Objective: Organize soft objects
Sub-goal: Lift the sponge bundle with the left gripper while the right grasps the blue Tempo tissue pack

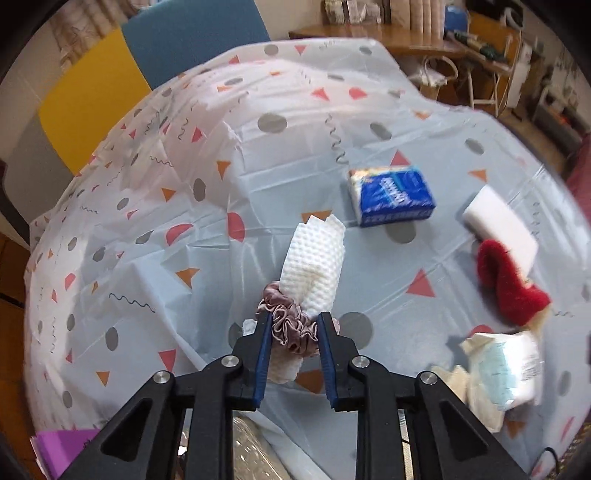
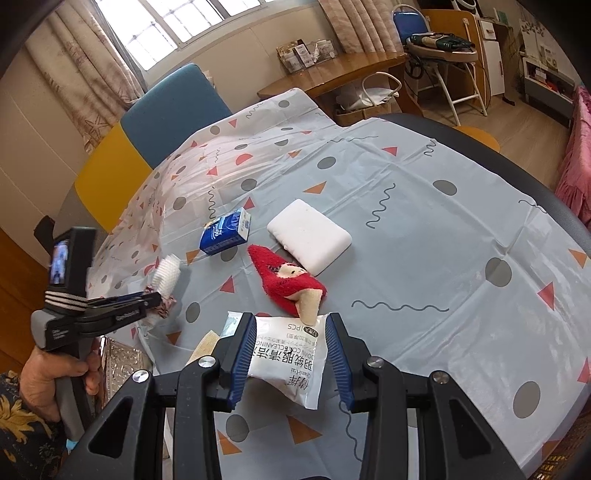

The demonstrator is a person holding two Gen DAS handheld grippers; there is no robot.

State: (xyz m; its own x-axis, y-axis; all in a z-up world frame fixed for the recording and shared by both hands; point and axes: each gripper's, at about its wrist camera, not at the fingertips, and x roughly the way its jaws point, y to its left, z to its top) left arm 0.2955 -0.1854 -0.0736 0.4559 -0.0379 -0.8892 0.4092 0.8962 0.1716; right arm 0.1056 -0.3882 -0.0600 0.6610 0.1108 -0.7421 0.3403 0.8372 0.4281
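two tools work over the surface (image 2: 424, 236). left tool (image 1: 294, 328) squeezes a pink scrunchie (image 1: 291, 325) wrapped on a white cloth (image 1: 314, 266), maybe lifted. right tool (image 2: 291, 332) is apart around a wipes packet (image 2: 286, 354), near the red sock (image 2: 288, 282).

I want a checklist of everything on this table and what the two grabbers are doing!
Surface: patterned tablecloth, wrinkled at the far left.
Job's things: pink scrunchie around a white waffle cloth; blue tissue pack; white sponge block touching the red fuzzy sock; white wipe packet.
Clutter: beige cloth beside the packet.
Grippers: left gripper shut on the scrunchie; right gripper open, fingers either side of the packet.
Cables: nothing seen on the table.
Surroundings: blue and yellow chair, window, wooden desk.
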